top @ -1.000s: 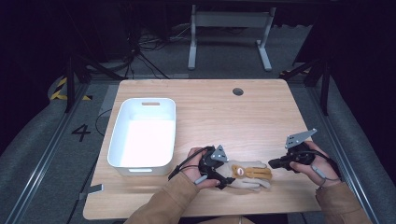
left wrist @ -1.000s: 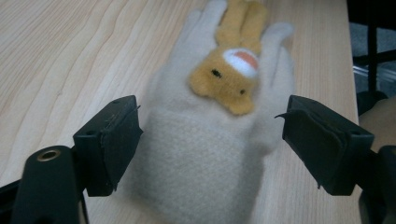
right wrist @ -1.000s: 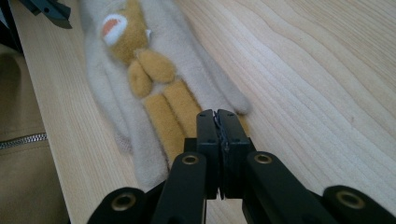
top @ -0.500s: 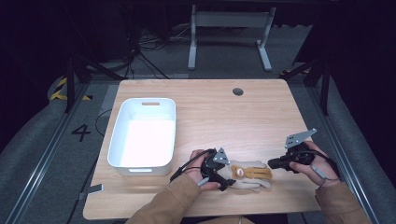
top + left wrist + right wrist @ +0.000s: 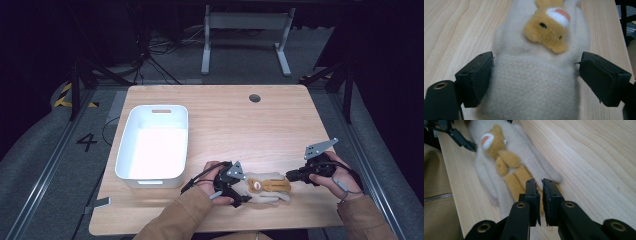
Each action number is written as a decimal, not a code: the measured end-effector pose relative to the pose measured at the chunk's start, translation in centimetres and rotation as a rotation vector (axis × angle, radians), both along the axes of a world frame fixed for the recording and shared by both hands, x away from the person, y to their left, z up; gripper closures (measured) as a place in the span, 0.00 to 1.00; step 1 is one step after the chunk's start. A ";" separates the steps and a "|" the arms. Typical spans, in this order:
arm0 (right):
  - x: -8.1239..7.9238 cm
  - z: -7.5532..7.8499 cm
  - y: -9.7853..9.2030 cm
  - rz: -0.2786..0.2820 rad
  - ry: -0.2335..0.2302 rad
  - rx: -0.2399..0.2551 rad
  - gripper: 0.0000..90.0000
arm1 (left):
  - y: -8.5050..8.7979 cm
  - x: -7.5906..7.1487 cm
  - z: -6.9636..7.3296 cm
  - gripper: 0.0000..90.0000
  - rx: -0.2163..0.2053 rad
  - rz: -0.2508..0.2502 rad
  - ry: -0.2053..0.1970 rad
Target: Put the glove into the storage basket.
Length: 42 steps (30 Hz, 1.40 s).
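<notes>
A cream fleece mitten (image 5: 272,196) with an orange plush animal sewn on it lies flat near the table's front edge. In the left gripper view the mitten (image 5: 534,82) has its cuff between the jaws of my left gripper (image 5: 535,77), which stand wide on either side. They have just been opening and do not squeeze the fleece. From above, the left gripper (image 5: 243,192) sits at the mitten's left end. My right gripper (image 5: 541,185) hovers over the mitten's (image 5: 499,162) finger end. Its jaws have just been opening to a narrow gap with nothing pinched. From above, the right gripper (image 5: 289,176) points left.
A white plastic bin (image 5: 121,155) stands on the left half of the wooden table (image 5: 240,125). A round cable hole (image 5: 255,98) sits near the far edge. A tan sleeve (image 5: 436,215) lies close to the front edge.
The left gripper has shifted a little at the mitten's cuff. The right hand and the mitten lie as before.
</notes>
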State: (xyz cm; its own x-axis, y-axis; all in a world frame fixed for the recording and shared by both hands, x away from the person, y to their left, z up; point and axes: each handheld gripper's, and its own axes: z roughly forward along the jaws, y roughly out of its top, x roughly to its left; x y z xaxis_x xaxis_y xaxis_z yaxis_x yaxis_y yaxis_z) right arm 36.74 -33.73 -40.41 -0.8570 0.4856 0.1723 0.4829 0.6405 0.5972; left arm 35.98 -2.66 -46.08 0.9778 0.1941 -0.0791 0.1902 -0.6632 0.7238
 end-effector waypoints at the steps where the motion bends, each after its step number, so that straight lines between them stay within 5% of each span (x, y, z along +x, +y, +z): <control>1: 0.0 0.0 0.0 0.000 0.000 0.001 0.93 | -0.1 -0.1 -0.1 0.15 0.007 -0.003 0.003; 9: 0.0 0.0 0.1 0.005 0.002 0.002 0.92 | -0.9 -0.1 -1.0 0.11 0.051 0.001 -0.004; 32: 0.0 -0.1 0.3 -0.005 -0.002 0.002 0.89 | -2.9 0.0 -0.8 0.09 0.108 0.005 -0.055; 42: 0.0 0.0 0.3 -0.014 -0.012 0.002 0.88 | -2.8 -0.4 -0.6 0.36 0.073 0.004 -0.068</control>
State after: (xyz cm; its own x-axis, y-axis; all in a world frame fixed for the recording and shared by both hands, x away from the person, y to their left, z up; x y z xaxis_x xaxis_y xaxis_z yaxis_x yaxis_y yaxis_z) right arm 36.73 -33.40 -40.42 -0.8523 0.4970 0.1631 0.4846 0.6327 0.6041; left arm 35.57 -5.43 -46.65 0.9797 0.2005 0.0015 0.1451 -0.7140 0.6850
